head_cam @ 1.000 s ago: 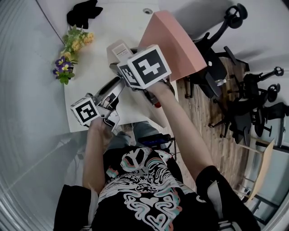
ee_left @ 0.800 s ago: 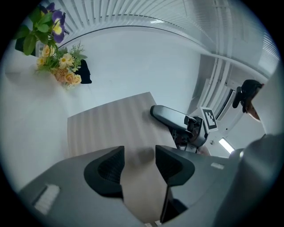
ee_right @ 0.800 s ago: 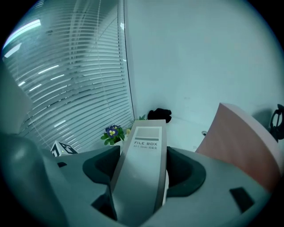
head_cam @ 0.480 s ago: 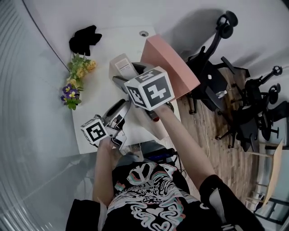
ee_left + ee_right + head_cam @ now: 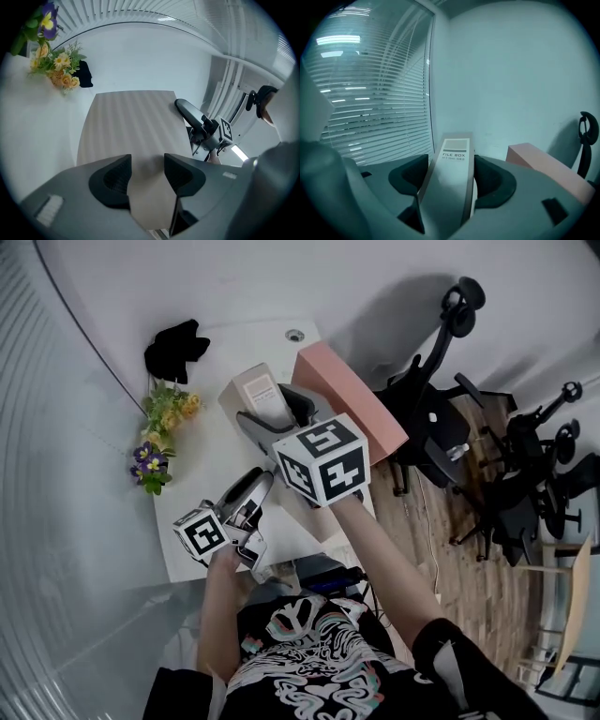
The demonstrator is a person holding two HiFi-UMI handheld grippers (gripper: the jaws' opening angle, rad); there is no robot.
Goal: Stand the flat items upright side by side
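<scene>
White counter (image 5: 202, 460) runs away from you to a plain wall, with slatted blinds (image 5: 370, 93) along its left side. Off its right edge lie wooden floor (image 5: 469, 568) and office chairs (image 5: 441, 362). Your beige file box (image 5: 255, 390) sits near the middle of the counter with its labelled spine turned upward. A pink box (image 5: 352, 399) stands to its right at the counter's right edge, so you have little room on that side. Bare counter lies open to the left of the file box as far as the flowers (image 5: 164, 427) on the left edge and a black bundle (image 5: 176, 345) at the far corner.

Your left gripper (image 5: 147, 176) is clamped on the near end of the file box. Its view shows the box's broad face stretching away, with the other gripper beside the right edge. Your right gripper (image 5: 450, 180) has just been closing its jaws. The spine stands between them with a pad against each side.

Only the right gripper view lets you read the "FILE BOX" label, and it shows the pink box low on the right, apart from the spine. Only the head view shows the counter's near and right edges.
</scene>
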